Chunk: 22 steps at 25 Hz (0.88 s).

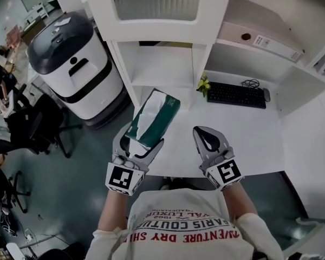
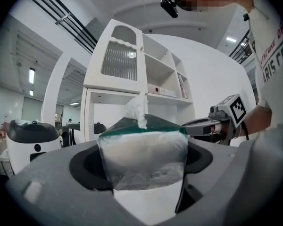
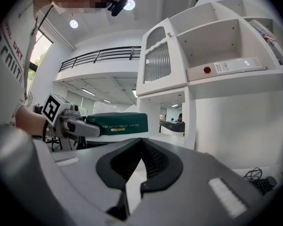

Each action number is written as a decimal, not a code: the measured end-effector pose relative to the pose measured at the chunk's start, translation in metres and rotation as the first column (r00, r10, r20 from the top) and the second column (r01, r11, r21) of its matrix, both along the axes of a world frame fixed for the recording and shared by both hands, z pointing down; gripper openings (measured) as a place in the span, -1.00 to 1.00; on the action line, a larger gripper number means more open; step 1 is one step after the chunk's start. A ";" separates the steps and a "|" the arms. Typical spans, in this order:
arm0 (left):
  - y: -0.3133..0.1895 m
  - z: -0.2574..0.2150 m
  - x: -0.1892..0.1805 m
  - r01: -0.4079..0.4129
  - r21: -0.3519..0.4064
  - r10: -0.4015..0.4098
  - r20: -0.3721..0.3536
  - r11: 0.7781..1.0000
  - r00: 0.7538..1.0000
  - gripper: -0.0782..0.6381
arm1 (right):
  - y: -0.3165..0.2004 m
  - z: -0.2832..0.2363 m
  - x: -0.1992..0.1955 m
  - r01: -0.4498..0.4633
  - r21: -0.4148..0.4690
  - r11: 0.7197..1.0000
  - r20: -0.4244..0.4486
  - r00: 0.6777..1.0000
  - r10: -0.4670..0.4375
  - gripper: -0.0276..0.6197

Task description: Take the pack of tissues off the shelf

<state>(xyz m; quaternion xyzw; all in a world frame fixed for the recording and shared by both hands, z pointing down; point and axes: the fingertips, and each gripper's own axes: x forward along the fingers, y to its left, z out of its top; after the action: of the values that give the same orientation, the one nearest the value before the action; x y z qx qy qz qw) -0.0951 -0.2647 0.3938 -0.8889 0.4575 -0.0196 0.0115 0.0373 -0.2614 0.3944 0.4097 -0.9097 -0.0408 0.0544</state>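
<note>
Printed in red, the front of the person's shirt (image 1: 187,229) fills the bottom of the head view, and both hand-held grippers are seen reaching out just beyond it. The pack of tissues (image 1: 156,115) is gripped at its near end between the widely spread jaws of the left gripper (image 1: 142,143) and is held in the air. It is tilted away from the person, above the front left corner of the white desk (image 1: 249,134). It is clear of the white shelf unit (image 1: 162,64) and touches no surface. A single tissue is seen standing up from its green top in the left gripper view. The right gripper (image 1: 208,138) is held beside it over the desk, its jaws brought together with nothing between them. A black keyboard (image 1: 235,95) lies further back on the desk, well apart from both tools.

The taking-off step is judged to be all but done, since the pack is already out of the shelf. What is left is judged to be bringing it away or setting it down. A steady clamp is called for. The wrapper is soft and likely to give under the pads, and only one end of the pack is caught. The pack could sag or slip if it were swung quickly.
</note>
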 end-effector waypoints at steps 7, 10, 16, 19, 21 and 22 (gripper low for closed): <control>0.008 -0.003 0.008 -0.013 0.006 0.013 0.001 1.000 1.000 0.40 | 0.009 -0.004 0.003 -0.002 0.021 1.000 0.004 1.000 0.002 -0.91; 0.009 -0.004 0.010 -0.013 0.016 0.012 0.005 1.000 1.000 0.40 | 0.008 -0.007 0.005 -0.002 0.023 1.000 0.011 1.000 0.001 -0.91; 0.006 -0.015 0.016 -0.003 0.029 0.003 0.008 1.000 1.000 0.40 | 0.006 -0.014 0.008 -0.001 0.053 0.999 -0.009 1.000 0.002 -0.91; 0.006 -0.016 0.019 0.000 0.029 0.000 0.007 1.000 1.000 0.40 | 0.004 -0.014 0.009 -0.006 0.054 0.999 0.000 1.000 0.006 -0.91; 0.005 -0.016 0.021 0.003 0.028 -0.003 0.006 1.000 1.000 0.40 | 0.003 -0.014 0.009 -0.006 0.054 0.999 0.001 1.000 0.006 -0.91; 0.005 -0.016 0.022 0.005 0.028 -0.005 0.007 1.000 1.000 0.40 | 0.003 -0.014 0.009 -0.004 0.054 0.999 0.000 1.000 0.004 -0.91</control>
<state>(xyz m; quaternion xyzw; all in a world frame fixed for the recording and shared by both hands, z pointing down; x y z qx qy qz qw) -0.0735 -0.2598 0.3774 -0.8874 0.4601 -0.0164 0.0254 0.0464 -0.2586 0.3804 0.4129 -0.9074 -0.0652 0.0436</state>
